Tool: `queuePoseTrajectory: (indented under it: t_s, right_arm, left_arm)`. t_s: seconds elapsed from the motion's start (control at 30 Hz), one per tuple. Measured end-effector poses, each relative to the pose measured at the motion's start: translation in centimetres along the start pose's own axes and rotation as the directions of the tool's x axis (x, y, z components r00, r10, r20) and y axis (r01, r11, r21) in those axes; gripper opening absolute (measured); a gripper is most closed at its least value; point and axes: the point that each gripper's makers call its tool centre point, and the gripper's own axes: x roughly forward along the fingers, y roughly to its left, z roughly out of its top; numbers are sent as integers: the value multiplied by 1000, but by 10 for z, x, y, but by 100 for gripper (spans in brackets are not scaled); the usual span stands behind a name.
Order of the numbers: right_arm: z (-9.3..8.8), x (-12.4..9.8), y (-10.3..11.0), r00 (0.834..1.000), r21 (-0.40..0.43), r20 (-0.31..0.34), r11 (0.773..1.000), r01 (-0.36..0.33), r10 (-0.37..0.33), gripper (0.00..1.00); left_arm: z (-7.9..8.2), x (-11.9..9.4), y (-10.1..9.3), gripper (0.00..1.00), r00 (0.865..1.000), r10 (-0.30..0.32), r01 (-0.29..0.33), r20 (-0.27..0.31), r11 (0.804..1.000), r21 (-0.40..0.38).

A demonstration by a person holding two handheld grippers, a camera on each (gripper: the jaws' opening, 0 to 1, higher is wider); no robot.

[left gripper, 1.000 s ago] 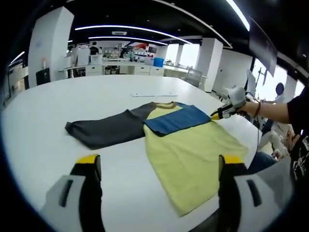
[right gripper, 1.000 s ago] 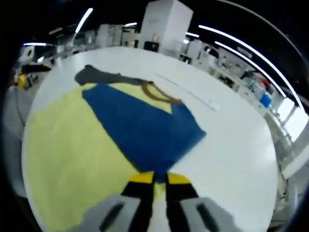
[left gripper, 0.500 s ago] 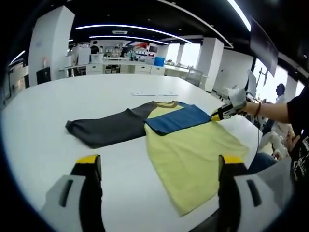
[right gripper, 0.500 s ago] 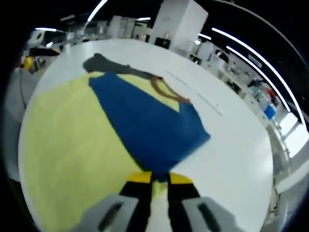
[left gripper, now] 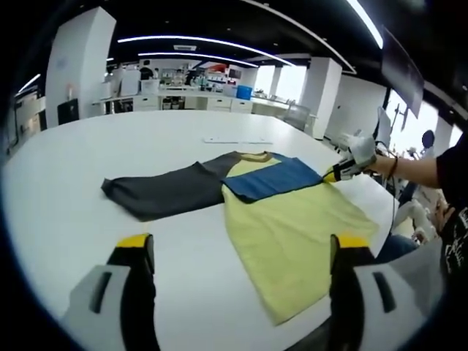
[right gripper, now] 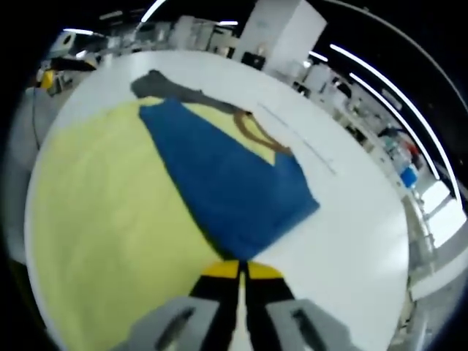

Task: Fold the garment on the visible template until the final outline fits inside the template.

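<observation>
A T-shirt lies flat on the white table (left gripper: 66,183). Its yellow body (left gripper: 292,234) faces me, and the dark grey sleeve (left gripper: 164,194) is spread out to the left. The blue sleeve (left gripper: 274,178) is folded in over the chest. My left gripper (left gripper: 241,245) hangs open above the table's near edge, short of the shirt's hem. In the right gripper view, the right gripper (right gripper: 239,269) has its jaws pressed together on the shirt's edge, where the blue sleeve (right gripper: 227,183) meets the yellow body (right gripper: 102,197). In the left gripper view, a gloved hand holds the right gripper (left gripper: 333,175) there.
A thin white strip (left gripper: 235,140) lies on the table beyond the collar, also visible as a pale strip (right gripper: 296,139) in the right gripper view. Desks, pillars and shelves stand far behind. A person's arm (left gripper: 417,168) reaches in from the right.
The right gripper's jaws, slightly apart a second ago, have come together on the shirt's edge. The left gripper has stayed open and in place.
</observation>
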Motion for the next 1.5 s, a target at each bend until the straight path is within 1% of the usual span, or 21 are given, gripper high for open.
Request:
queuePoseTrajectory:
  t_s: [0.13, 0.33, 0.4, 0.47, 0.53, 0.6, 0.67, 0.7, 0.77, 0.8, 0.83, 0.87, 0.9, 0.93, 0.97, 1.0, 1.07, 1.1, 1.23, 1.43, 1.5]
  right_arm:
    - [-3, 0, 6, 1000, -5, -6, 1000, -13, 13, 0]
    - [-2, -1, 2, 1000, 27, -4, 1000, 13, -12, 0]
    - [-5, -3, 1, 1000, 45, -14, 999, 24, -24, 4]
    - [-3, -5, -3, 998, 63, 8, 996, 55, -56, 11]
    - [-6, -4, -8, 996, 130, 10, 988, 84, -86, 12]
    - [-7, -4, -10, 995, 234, 31, 968, 89, -99, 11]
    - [-10, -4, -11, 993, 350, 44, 932, 90, -112, 11]
    - [-12, -2, -13, 991, 408, 51, 908, 89, -120, 11]
    - [-15, -1, -14, 990, 474, 59, 876, 88, -131, 13]
    - [-18, 0, -16, 988, 514, 62, 853, 90, -142, 13]
    - [-18, -1, -17, 987, 543, 66, 835, 89, -149, 12]
    - [-18, 0, -16, 987, 579, 72, 811, 79, -147, 11]
    - [-19, 1, -15, 986, 632, 75, 772, 70, -151, 10]
    - [-18, 1, -18, 982, 648, 86, 758, 75, -171, 8]
    - [-21, 0, -17, 982, 668, 81, 740, 74, -171, 7]
    - [-20, 1, -16, 983, 660, 83, 748, 70, -165, 6]
    - [-17, 2, -13, 983, 653, 81, 754, 74, -166, 3]
    - [-15, 2, -10, 982, 657, 78, 750, 78, -170, 2]
    - [-16, 2, -11, 980, 673, 80, 735, 80, -180, 0]
    - [-16, 5, -14, 980, 677, 82, 731, 78, -181, 0]
    - [-17, 5, -16, 979, 671, 81, 736, 84, -185, 0]
  left_arm:
    - [-1, 1, 0, 97, 1000, 1, -1, -3, 1000, 2]
    - [2, 1, -2, 97, 1000, -4, 4, 1, 1000, 10]
    - [1, 1, -1, 97, 1000, -4, 4, 1, 1000, 8]
    - [0, 1, -1, 97, 1000, -5, 5, -4, 1000, 7]
    - [-1, 0, -2, 97, 1000, -5, 5, -6, 1000, 10]
    - [0, 0, -3, 97, 1000, -8, 8, -3, 1000, 10]
    - [1, 0, -3, 98, 1000, -7, 7, 0, 1000, 10]
    - [1, 0, -2, 98, 1000, -7, 7, 1, 1000, 11]
    - [4, -1, -2, 98, 1000, -5, 5, 12, 1000, 10]
    - [5, -1, -2, 98, 1000, -5, 5, 17, 1000, 10]
    - [8, -1, -2, 98, 999, -2, 1, 32, 1000, 6]
    - [11, -2, -3, 98, 999, 0, 0, 43, 1000, 4]
    - [13, -2, -3, 98, 999, 1, -1, 53, 1000, 2]
    - [14, -3, -3, 98, 998, 3, -3, 58, 1000, 1]
    - [15, -3, -2, 98, 998, 5, -5, 61, 1000, 3]
    - [16, -3, -1, 98, 998, 7, -8, 61, 1000, 6]
    - [16, -4, 2, 98, 998, 14, -15, 58, 1000, 12]
    - [15, -4, 3, 98, 998, 16, -16, 57, 1000, 14]
    - [16, -5, 9, 98, 998, 27, -28, 57, 999, 16]
    - [13, -6, 20, 97, 998, 49, -50, 44, 998, 23]
    - [14, -7, 25, 97, 997, 58, -59, 44, 998, 22]
